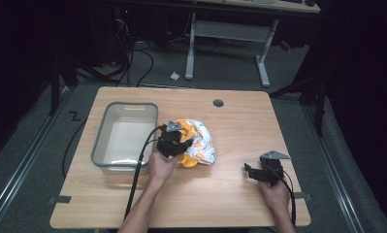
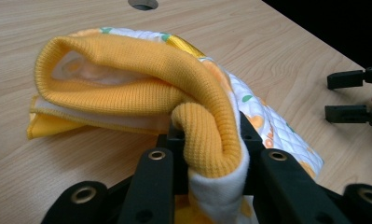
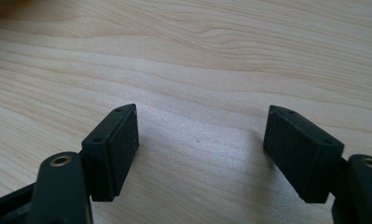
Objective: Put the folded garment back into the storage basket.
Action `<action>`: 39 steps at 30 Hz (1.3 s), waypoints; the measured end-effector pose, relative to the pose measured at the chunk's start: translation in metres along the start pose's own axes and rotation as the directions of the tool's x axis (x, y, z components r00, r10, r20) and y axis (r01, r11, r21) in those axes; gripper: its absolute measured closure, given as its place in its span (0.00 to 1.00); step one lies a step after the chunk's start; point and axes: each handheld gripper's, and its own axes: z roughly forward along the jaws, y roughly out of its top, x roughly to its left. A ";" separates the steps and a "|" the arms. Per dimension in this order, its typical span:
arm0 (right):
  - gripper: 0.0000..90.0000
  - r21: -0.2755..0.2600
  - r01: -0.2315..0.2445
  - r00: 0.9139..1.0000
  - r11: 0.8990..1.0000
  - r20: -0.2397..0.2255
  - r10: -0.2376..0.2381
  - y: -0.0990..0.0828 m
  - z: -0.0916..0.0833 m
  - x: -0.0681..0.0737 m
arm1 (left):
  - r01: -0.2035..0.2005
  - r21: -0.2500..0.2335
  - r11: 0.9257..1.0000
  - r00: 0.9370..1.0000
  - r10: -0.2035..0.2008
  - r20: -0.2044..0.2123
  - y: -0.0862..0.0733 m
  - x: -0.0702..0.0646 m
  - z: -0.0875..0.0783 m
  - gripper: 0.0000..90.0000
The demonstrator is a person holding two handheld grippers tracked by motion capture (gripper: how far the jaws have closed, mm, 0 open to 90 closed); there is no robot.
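A small garment (image 1: 197,141) of yellow knit and white printed cloth lies bunched in the middle of the table, just right of the bin. My left gripper (image 1: 177,144) is at its left edge, shut on the ribbed yellow cuff (image 2: 207,140), which folds over between the jaws. The rest of the garment (image 2: 127,79) drapes away across the wood. My right gripper (image 1: 255,173) rests low over bare table near the front right, its jaws wide apart with nothing between the pads (image 3: 120,144). The right gripper's jaws (image 2: 356,95) also appear at the right edge of the left gripper view.
A clear grey plastic bin (image 1: 104,145) stands on the left part of the wooden table (image 1: 239,121). A round cable hole (image 1: 218,103) sits near the far edge. Beyond the table are a desk frame and cables on the floor.
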 end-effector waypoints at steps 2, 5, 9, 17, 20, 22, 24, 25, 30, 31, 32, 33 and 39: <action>0.30 0.000 0.000 1.000 1.000 0.000 0.000 0.000 0.000 0.000 | -0.012 0.001 1.000 1.000 0.012 -0.001 0.000 0.000 -0.003 0.82; 0.30 0.000 0.000 1.000 1.000 0.000 0.000 0.000 0.000 0.000 | -0.018 -0.011 1.000 1.000 0.018 0.009 0.001 -0.002 -0.007 0.82; 0.30 0.000 0.000 1.000 1.000 0.000 0.000 0.000 0.000 0.000 | -0.031 -0.016 0.999 0.999 0.032 0.018 0.004 -0.003 -0.013 0.83; 0.30 0.000 0.000 1.000 1.000 0.000 0.000 0.000 0.000 0.000 | -0.042 -0.029 0.999 0.999 0.043 0.034 0.010 -0.004 -0.025 0.83; 0.30 0.000 0.000 1.000 1.000 0.000 0.000 0.000 0.000 0.000 | -0.037 -0.035 0.999 0.998 0.039 0.045 0.012 -0.002 -0.031 0.83; 0.30 0.000 0.000 1.000 1.000 0.000 0.000 0.000 0.000 0.000 | -0.040 -0.037 0.999 0.998 0.042 0.045 0.014 -0.002 -0.035 0.83; 0.30 0.000 0.000 1.000 1.000 0.000 0.000 0.000 0.000 0.000 | -0.044 -0.038 0.998 0.998 0.045 0.045 0.015 -0.002 -0.036 0.83; 0.30 0.000 0.000 1.000 1.000 0.000 0.000 0.000 0.000 0.000 | -0.042 -0.044 0.998 0.998 0.044 0.048 0.018 -0.002 -0.039 0.83; 0.30 0.000 0.001 1.000 1.000 0.000 -0.001 0.000 0.000 0.000 | -0.050 -0.060 0.997 0.998 0.052 0.044 0.024 -0.004 -0.044 0.83; 0.30 0.000 0.001 1.000 1.000 0.000 -0.001 0.000 0.000 0.000 | -0.053 -0.063 0.997 0.997 0.055 0.044 0.025 -0.004 -0.046 0.83; 0.30 0.000 0.001 1.000 1.000 -0.001 -0.001 0.000 0.000 0.000 | -0.053 -0.066 0.996 0.998 0.055 0.043 0.027 -0.004 -0.047 0.83; 0.30 0.000 0.001 1.000 1.000 0.000 -0.001 0.000 0.000 0.000 | -0.053 -0.069 0.996 0.998 0.056 0.043 0.028 -0.003 -0.049 0.83; 0.30 0.000 0.002 1.000 1.000 -0.001 -0.002 0.000 0.000 0.000 | -0.050 -0.094 0.994 0.997 0.055 0.048 0.032 0.001 -0.062 0.83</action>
